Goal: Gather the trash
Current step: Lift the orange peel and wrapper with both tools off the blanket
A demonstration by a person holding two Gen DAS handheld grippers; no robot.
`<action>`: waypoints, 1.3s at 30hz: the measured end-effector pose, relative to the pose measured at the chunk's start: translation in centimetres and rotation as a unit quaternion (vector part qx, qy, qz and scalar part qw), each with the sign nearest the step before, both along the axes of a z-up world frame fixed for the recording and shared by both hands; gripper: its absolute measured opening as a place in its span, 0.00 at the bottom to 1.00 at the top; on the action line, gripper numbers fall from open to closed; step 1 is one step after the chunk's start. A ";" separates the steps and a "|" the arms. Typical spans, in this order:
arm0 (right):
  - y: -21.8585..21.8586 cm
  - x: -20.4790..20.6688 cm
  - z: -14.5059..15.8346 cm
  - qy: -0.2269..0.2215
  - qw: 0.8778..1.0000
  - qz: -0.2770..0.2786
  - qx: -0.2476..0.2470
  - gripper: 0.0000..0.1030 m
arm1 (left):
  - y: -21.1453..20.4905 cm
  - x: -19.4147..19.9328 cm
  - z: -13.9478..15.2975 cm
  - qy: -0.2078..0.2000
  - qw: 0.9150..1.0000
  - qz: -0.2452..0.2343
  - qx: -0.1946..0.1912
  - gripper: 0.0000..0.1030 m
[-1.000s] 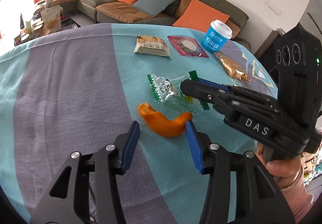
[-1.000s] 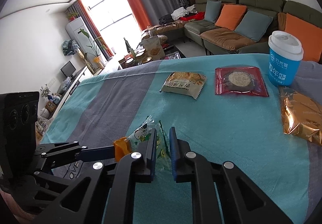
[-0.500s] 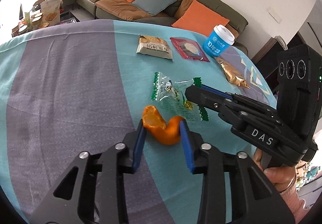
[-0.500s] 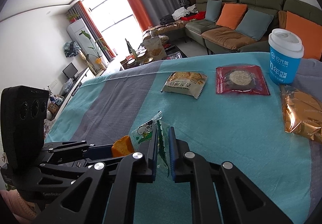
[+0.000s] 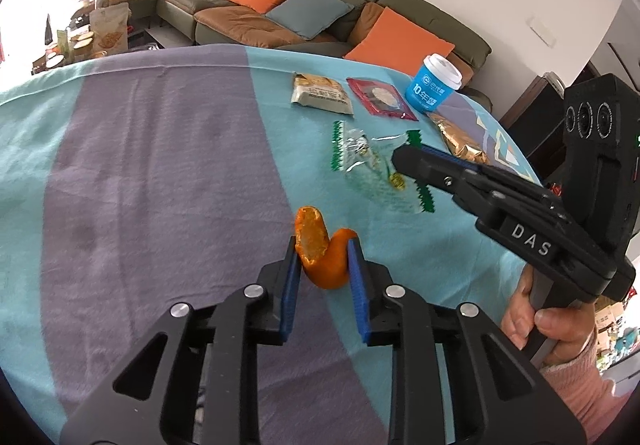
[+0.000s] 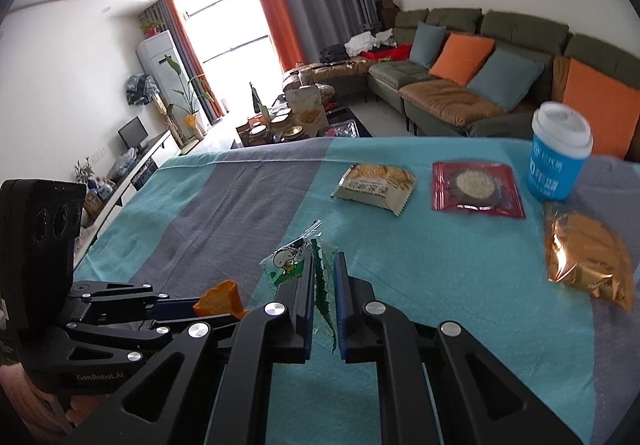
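So a second ago the left claw (image 5: pixel 322 265) was wide open around the orange peel (image 5: pixel 323 253) on the tabletop (image 5: pixel 160 173), now it's closing onto it, while the right claw (image 6: pixel 323 299) stays clamped on the clear wrapper (image 6: pixel 298 261) nearby.

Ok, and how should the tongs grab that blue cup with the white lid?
I'd grip the blue cup around its blue wall, just under the white lid, coming in level from the near side. It stands upright and round, so two flat pads fit on opposite sides. The lid overhangs the wall, which should stop it slipping down. Mind the gold packet lying in front of it.
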State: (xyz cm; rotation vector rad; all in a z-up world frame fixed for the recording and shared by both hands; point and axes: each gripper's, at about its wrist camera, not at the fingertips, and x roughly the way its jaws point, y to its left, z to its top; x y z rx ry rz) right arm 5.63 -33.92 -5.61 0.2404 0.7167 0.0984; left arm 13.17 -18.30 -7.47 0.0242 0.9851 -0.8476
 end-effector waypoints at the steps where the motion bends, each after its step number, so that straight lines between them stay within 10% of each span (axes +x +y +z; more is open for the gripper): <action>1: 0.4 -0.1 0.2 -0.003 1.000 0.002 -0.006 0.08 | 0.3 -0.1 0.1 -0.001 1.000 0.001 -0.001 0.23; 39: 14.2 -2.8 4.1 -0.057 0.988 0.105 -0.100 0.08 | 16.0 -5.6 3.1 -0.079 0.993 0.091 -0.012 0.23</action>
